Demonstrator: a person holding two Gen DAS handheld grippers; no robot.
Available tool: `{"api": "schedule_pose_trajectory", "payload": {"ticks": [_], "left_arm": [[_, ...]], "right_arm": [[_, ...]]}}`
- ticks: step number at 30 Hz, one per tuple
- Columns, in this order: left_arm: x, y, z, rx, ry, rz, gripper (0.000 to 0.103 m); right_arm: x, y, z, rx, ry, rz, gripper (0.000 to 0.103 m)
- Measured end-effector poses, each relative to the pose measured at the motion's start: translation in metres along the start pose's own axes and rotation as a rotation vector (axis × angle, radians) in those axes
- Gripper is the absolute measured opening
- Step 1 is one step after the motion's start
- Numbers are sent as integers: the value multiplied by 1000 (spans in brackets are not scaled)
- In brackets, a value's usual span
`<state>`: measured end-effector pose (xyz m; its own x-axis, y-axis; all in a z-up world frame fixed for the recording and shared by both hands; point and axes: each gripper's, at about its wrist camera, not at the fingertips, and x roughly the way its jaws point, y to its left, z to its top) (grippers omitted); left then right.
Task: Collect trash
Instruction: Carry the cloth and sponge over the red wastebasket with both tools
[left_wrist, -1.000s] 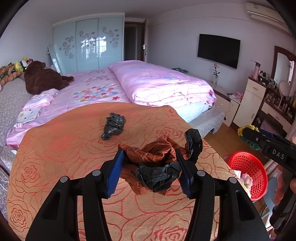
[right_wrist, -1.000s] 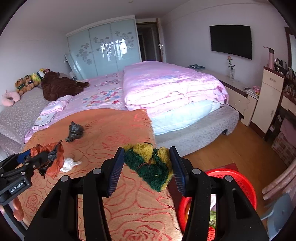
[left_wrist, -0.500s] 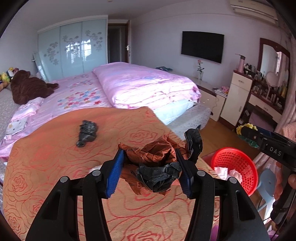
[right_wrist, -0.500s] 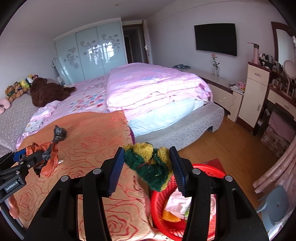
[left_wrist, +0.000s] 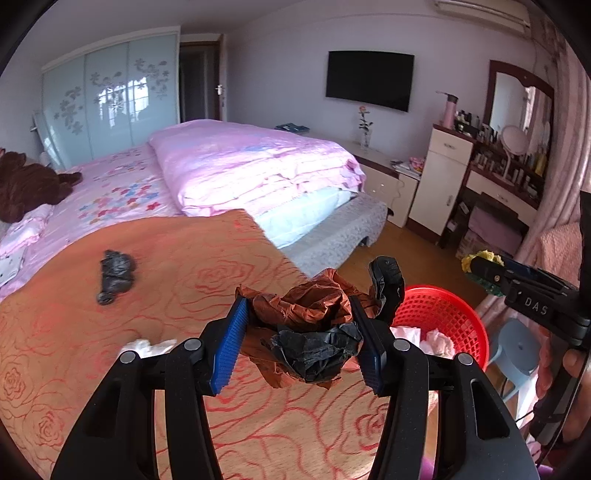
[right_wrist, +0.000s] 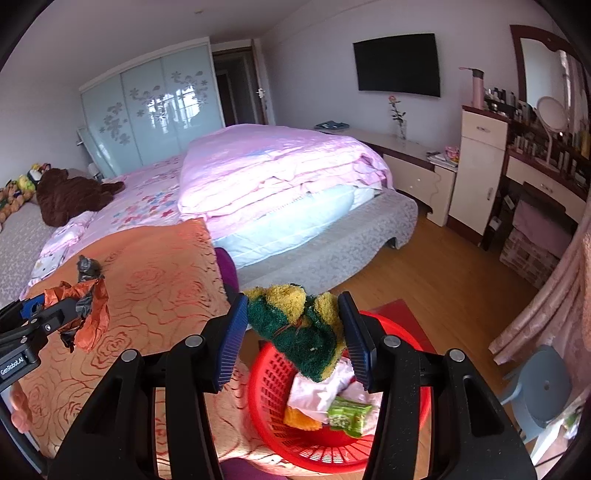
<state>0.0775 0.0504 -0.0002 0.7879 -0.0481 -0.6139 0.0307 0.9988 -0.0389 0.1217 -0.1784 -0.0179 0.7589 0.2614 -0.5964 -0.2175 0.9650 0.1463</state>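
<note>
My left gripper (left_wrist: 301, 343) is shut on a crumpled brown and black plastic bag (left_wrist: 310, 321), held above the orange rose-patterned blanket (left_wrist: 166, 295) near its right edge. My right gripper (right_wrist: 295, 332) is shut on a green and yellow scouring sponge (right_wrist: 295, 325), held right over the red mesh basket (right_wrist: 277, 417) on the floor. The basket holds white tissue, a green wrapper and an orange piece. A black crumpled bag (left_wrist: 114, 275) and a white tissue (left_wrist: 147, 347) lie on the blanket. In the left wrist view the right gripper (left_wrist: 480, 271) shows at the right, beyond the basket (left_wrist: 443, 314).
A bed with a folded pink quilt (left_wrist: 251, 166) lies behind the blanket. A dresser and a white cabinet (left_wrist: 439, 177) stand along the right wall. A small blue stool (right_wrist: 543, 387) stands right of the basket on the wooden floor (right_wrist: 443, 266).
Both grippers have swung to the right with their loads. The basket has come nearer in both views; the sponge has gone from over the blanket's edge to over the basket.
</note>
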Motion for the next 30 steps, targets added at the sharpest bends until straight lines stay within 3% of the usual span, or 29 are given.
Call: {"api": "schedule_pose_trajectory", "payload": {"ticks": [17,30], "left_arm": [[39,-74,5,126,63,-101,52],[69,-110,-1,165,130,-163,52]], "right_arm": [[3,-56,-17,108,28,-82,49],[7,-77,-27,159,46,-108,49]]}}
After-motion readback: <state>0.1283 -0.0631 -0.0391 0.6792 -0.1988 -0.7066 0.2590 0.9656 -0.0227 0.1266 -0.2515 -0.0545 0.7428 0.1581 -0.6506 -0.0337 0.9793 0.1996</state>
